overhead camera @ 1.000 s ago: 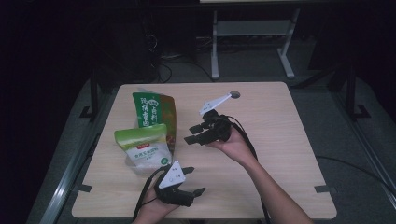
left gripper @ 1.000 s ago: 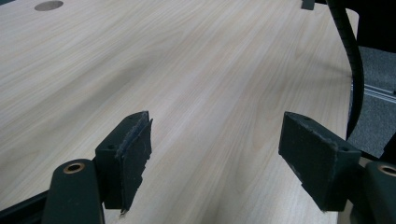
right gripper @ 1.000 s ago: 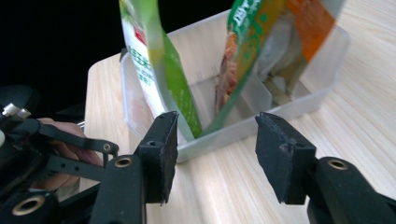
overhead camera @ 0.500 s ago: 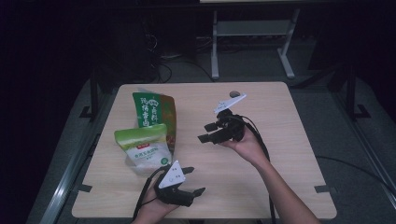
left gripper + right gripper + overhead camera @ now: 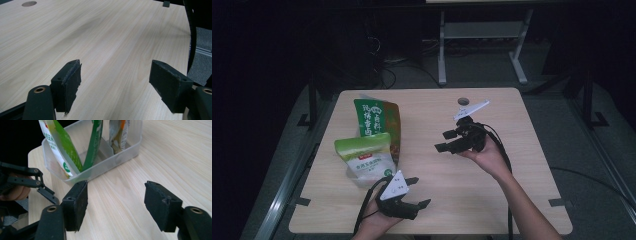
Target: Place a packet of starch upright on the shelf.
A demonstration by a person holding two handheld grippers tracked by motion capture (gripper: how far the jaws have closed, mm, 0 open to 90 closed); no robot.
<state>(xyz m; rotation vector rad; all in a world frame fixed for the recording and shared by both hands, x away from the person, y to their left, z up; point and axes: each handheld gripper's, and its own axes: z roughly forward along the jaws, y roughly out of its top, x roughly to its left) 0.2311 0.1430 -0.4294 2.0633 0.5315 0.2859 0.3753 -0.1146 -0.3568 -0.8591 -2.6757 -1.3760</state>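
In the high view two pouches stand at the table's (image 5: 512,200) left side: a white-and-green pouch (image 5: 364,157) in front and a dark green pouch (image 5: 374,120) behind it, touching it. The clear bin that holds them hardly reads from above. The right gripper view shows that bin (image 5: 110,160) plainly: translucent walls, a divider inside, the white-and-green pouch (image 5: 56,147) leaning at the left, the green pouch (image 5: 95,142) edge-on in the middle, and a third pouch with orange print (image 5: 118,133) in the far compartment.

The left gripper (image 5: 412,192) sits at the near edge, just right of the pouches, pointing right. Its jaws are spread with nothing between them; the left gripper view shows bare wood ahead and the bin nowhere in its line.

The right gripper (image 5: 446,141) is held above mid-table, pointing left at the pouches, well apart from them. Its jaws have just been opening and now stand wide, with only tabletop between them. In its view the bin lies ahead and to the left of the gap, and the left gripper (image 5: 30,182) shows at the left edge.
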